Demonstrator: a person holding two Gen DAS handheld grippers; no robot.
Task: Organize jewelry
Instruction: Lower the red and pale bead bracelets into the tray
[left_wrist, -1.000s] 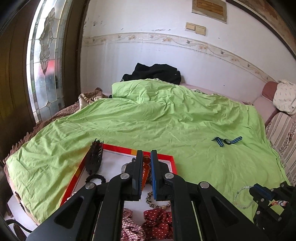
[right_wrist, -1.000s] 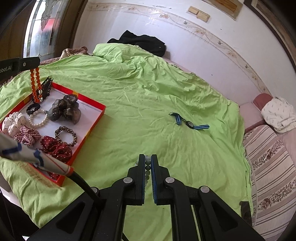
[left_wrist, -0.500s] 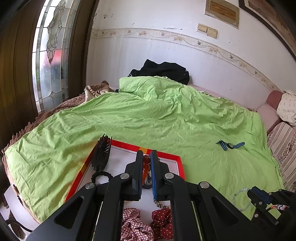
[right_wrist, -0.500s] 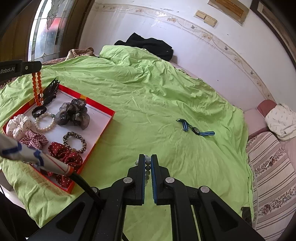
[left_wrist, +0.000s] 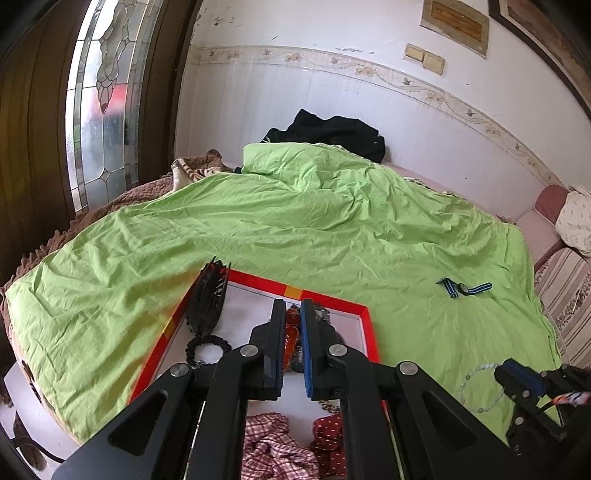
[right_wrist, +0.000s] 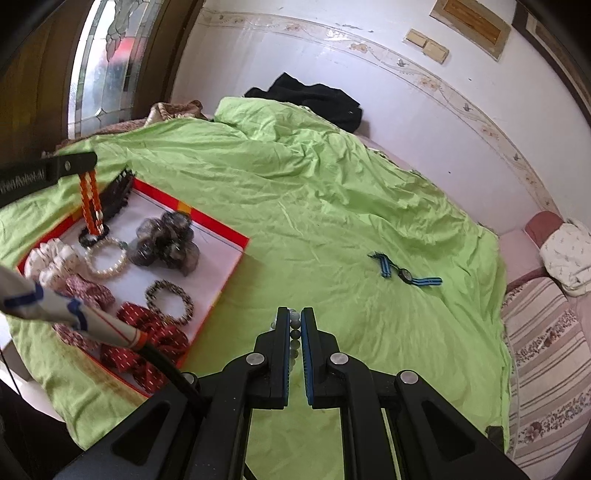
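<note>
A red-rimmed white tray lies on the green bedsheet at the left, holding scrunchies, bracelets and a black hair claw. My left gripper is shut on an orange bead strand, which hangs over the tray's far left corner in the right wrist view. My right gripper is shut on a pale grey-green bead bracelet, held above the sheet right of the tray; it shows as a loop in the left wrist view. A blue-striped watch lies on the sheet further right.
A pearl bracelet, a dark organza scrunchie, a brown bead bracelet and red dotted scrunchies fill the tray. Black clothing lies at the bed's far end. A striped sofa borders the right side.
Both grippers have risen and drawn back slightly, keeping their bead strands. The tray and watch appear further along in both views.
</note>
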